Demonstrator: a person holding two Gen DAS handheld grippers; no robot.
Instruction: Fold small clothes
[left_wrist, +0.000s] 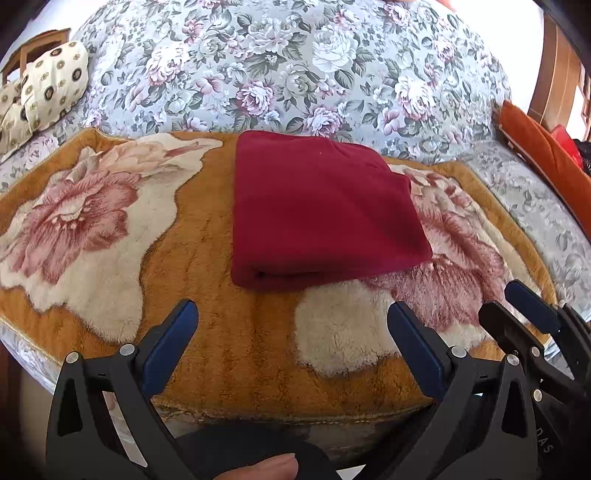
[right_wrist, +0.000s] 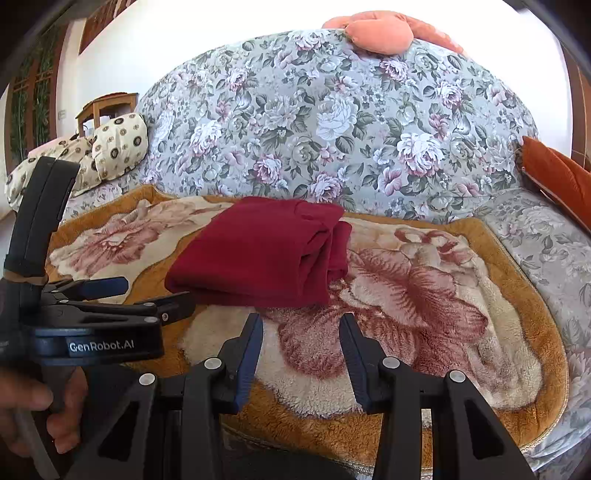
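Cloth, red and folded, lies on the rug, beyond left tongs and right tongs, both open and empty.

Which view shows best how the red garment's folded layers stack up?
The right wrist view: the garment is seen from its right side, where several stacked folds show along that edge. The left wrist view shows it mostly from above as a flat rectangle, with only one fold opening along the near edge.
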